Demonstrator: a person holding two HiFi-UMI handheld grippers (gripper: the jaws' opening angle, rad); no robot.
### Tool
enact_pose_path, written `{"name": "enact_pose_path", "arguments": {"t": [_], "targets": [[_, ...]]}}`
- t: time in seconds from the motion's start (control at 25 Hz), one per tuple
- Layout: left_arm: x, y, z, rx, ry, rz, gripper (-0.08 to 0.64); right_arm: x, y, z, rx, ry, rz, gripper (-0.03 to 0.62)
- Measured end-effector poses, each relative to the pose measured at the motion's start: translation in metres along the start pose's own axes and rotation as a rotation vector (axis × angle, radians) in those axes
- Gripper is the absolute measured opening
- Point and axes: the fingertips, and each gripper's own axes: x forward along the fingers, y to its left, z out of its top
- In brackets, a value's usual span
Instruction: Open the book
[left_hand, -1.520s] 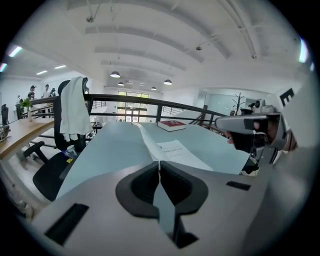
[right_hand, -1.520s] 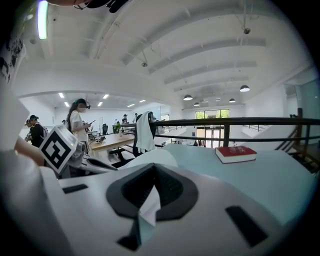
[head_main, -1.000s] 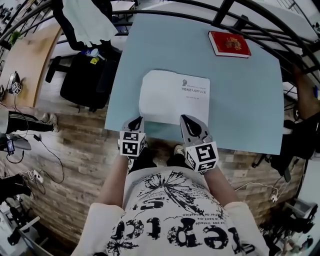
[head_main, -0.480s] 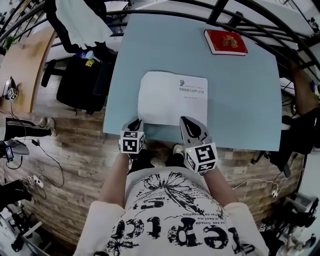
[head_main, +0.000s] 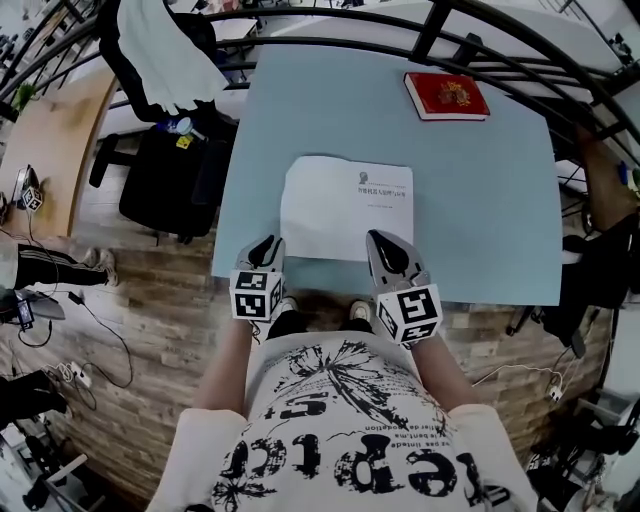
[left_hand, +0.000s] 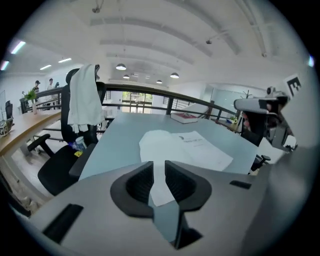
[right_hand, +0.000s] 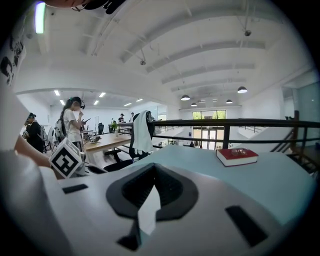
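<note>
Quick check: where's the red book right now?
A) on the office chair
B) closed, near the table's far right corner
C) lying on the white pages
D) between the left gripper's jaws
B: in the head view the red book lies closed near the far right corner of the table, apart from the white pages.

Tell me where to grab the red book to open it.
Pinch the top cover at its near left corner, from the near side. The red book lies flat and shut at the table's far right corner, and white page edges show along its near and left sides, so the cover probably lifts there.
</note>
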Motion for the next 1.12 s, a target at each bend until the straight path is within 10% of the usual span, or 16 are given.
{"name": "enact_pose_path", "arguments": {"t": [0.52,1.12], "targets": [[-0.053,-0.080,0.150,0.214,-0.403,-0.181,0.025,-0.022,-0.026,0.044,-0.023,-0.169,-0.094,0.011],[-0.078,-0.120,0.192,0.261,-0.512,-0.300,0.025,-0.043,-0.037,0.067,-0.097,-0.209,-0.146,0.009]]}}
